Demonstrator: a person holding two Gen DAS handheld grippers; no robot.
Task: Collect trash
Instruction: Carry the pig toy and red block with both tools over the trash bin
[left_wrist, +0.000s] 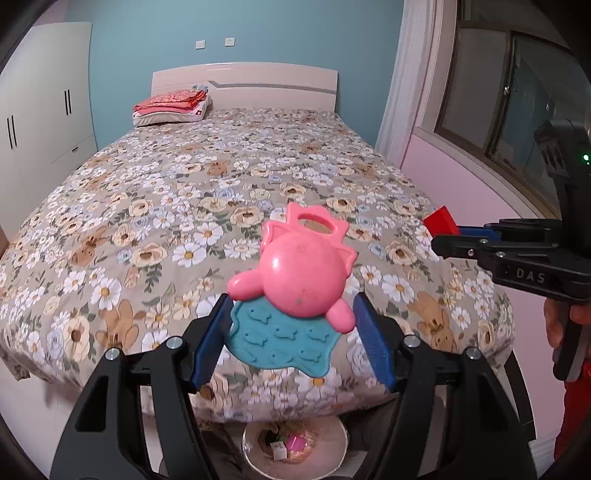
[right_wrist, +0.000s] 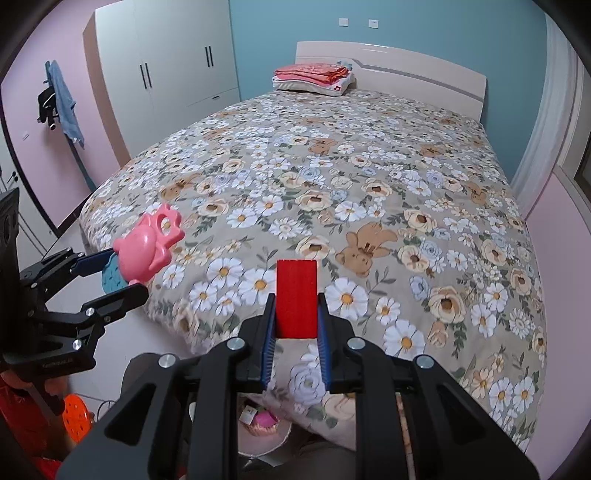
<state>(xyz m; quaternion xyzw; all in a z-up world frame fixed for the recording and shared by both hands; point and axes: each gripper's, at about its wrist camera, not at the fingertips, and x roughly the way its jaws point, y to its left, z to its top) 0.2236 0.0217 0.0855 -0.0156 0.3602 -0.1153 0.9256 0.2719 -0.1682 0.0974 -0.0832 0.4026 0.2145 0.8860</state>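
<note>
Both grippers loaded, held above the foot of the bed.

Left gripper (left_wrist: 291, 332) pinches a pink-and-teal toy (left_wrist: 295, 280); right gripper (right_wrist: 296, 325), at its 3 o'clock, is clamped on a red block (right_wrist: 296, 295). Bin (left_wrist: 295, 448) on the floor at 6 o'clock, below the flowered bedspread (left_wrist: 184, 192).

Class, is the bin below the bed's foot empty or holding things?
Holding things: the bin shows a pink item and a white scrap inside.

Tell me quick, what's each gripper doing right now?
Left gripper: closed on the pink and teal toy.
Right gripper: closed on the red block.
</note>
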